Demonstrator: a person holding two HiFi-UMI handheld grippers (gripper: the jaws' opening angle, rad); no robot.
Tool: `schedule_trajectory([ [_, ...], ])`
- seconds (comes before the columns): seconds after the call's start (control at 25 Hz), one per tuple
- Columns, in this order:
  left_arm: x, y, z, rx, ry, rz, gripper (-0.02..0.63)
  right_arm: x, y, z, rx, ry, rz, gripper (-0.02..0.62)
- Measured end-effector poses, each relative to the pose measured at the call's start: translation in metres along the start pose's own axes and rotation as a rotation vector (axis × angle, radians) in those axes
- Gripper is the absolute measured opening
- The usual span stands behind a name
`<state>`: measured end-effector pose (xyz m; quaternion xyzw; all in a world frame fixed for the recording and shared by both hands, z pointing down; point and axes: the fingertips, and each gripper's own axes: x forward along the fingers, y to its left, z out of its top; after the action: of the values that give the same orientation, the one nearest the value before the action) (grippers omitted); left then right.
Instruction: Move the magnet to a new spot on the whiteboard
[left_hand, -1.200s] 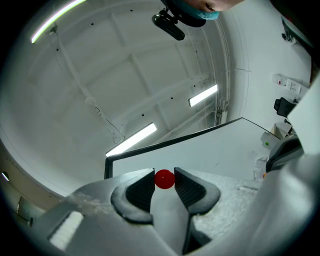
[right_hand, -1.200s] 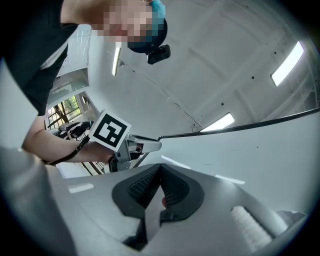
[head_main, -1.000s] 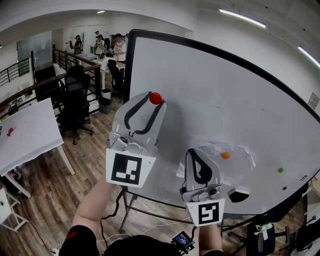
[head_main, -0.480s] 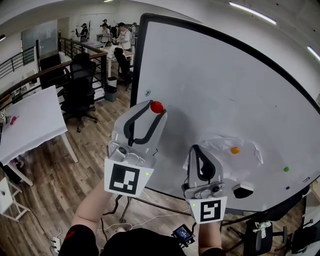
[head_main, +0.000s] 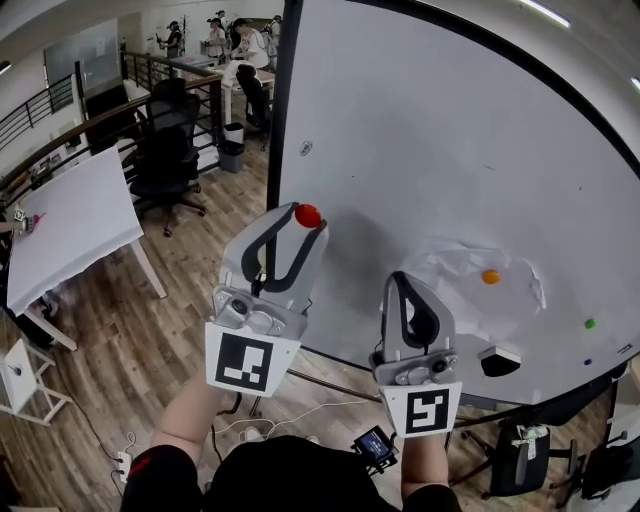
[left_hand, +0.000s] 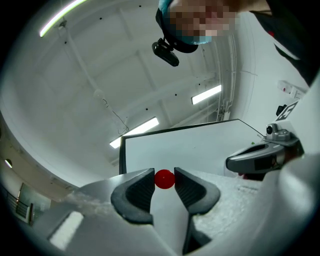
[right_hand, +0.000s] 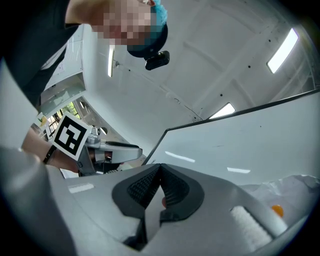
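Across most of the head view stretches the whiteboard (head_main: 450, 150), its black frame running down just right of a wooden floor. On that floor a white surface (head_main: 70, 230) and some black office chairs (head_main: 165, 150) stand well off to the left. Low on the board a crumpled sheet of paper (head_main: 455, 300) hangs under an orange magnet (head_main: 490, 277). A black eraser (head_main: 499, 361) sits below the sheet and a green magnet (head_main: 589, 324) further right. Both hands are raised toward the board. The right tongs (head_main: 400, 285) are clenched on nothing, jaws pressed together in their own view, and hang idle below the paper. The left tongs (head_main: 304, 224) are grasping the red magnet (head_main: 308, 215) by the very tips, one pad against each side of it. Measured against the paper and its orange magnet, the red magnet now sits lower on the board than it did a second ago. It was clearly above the orange one then and is now nearer its height and further left of it, with the grip unchanged. That suggests the carry is well under way and the magnet is being brought down toward a bare patch near the board's left edge, clear of the paper. No view shows whether the magnet already touches the board. What likely remains is to press it flat so it clings, then release the left tongs and draw them straight back without dragging it.
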<state>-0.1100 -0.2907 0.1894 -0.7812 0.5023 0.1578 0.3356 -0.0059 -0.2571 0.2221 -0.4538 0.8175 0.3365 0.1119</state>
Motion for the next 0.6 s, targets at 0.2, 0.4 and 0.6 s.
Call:
schedule_trajectory([
  [0.2,-0.016,-0.011,-0.023,-0.028,0.041,-0.007,0.131,-0.004,0.006,-0.011,0.03,0.014,0.004,0.002],
  [0.4,-0.033,-0.017,-0.04,-0.036,0.058,0.006,0.132,-0.011,0.014,-0.023,0.055,0.021,0.005,0.002],
  [0.6,-0.055,-0.025,-0.056,-0.036,0.079,0.012,0.13,-0.019,0.026,-0.032,0.049,0.026,0.018,0.002],
])
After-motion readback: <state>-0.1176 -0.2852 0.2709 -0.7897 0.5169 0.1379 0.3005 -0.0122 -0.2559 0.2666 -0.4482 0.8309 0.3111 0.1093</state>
